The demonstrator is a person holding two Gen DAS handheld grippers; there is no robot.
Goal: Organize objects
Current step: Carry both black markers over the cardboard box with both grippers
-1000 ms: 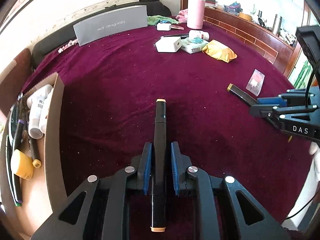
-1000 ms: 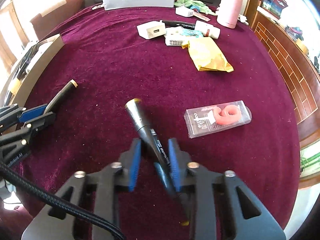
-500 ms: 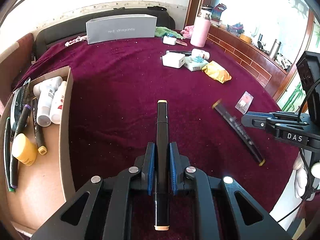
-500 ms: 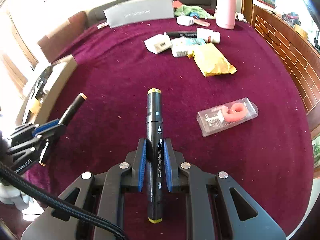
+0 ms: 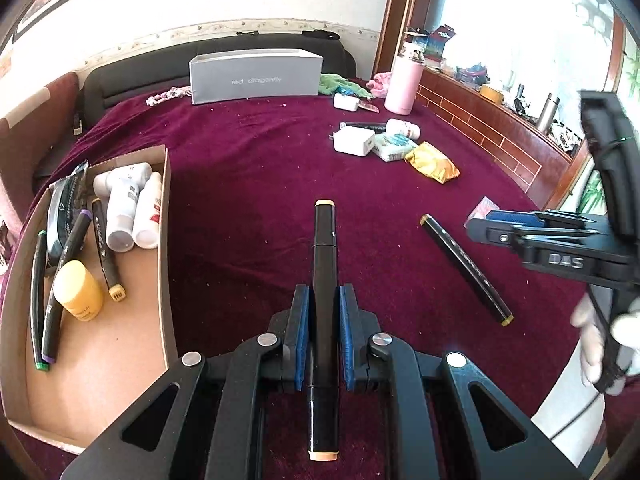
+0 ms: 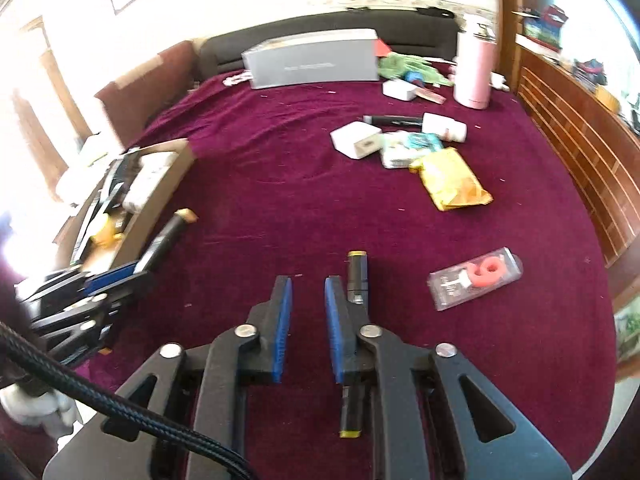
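Markers are being sorted into the cardboard box (image 5: 166, 216): the left gripper (image 5: 323, 332) is clamping a tan-capped marker (image 5: 324, 280) right of it. Farther right, the right gripper (image 6: 307, 312) is gaping, its yellow-capped marker (image 5: 466, 270) lying loose and liable to roll.

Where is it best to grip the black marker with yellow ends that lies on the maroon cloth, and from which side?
Grip the black marker with yellow ends at mid-barrel, from straight above, fingers closing across its width. It lies flat on the maroon cloth, so only the top and long sides are free. The right gripper is open, and probably best placed to take it.
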